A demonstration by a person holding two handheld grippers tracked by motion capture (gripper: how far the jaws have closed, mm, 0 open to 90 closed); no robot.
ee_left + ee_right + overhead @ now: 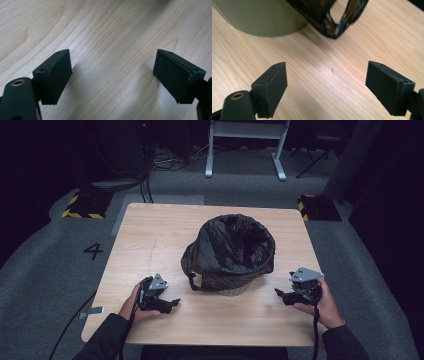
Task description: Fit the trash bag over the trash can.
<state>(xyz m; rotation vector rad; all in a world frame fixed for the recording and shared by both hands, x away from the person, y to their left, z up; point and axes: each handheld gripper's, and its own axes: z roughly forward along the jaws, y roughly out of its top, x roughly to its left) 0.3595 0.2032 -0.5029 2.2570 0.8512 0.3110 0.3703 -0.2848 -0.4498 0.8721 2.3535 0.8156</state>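
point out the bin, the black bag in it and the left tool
bin (pixel 262 20), right gripper view, its olive side wall
black bag (pixel 230 247), high view, its front face
left tool (pixel 172 304), high view, between its open tips

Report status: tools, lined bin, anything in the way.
Left tool open, empty, low over table. Right tool open, empty, beside bin. Black liner hangs over bin's side. Nothing between.

Light wooden table (pixel 150 235) with rounded corners, grey carpeted floor (pixel 45 255) marked with a black number 4 (pixel 93 251), yellow-and-black striped floor blocks (pixel 82 205), white metal frame legs (pixel 245 145) behind, black cables (pixel 165 162), dark dim surroundings
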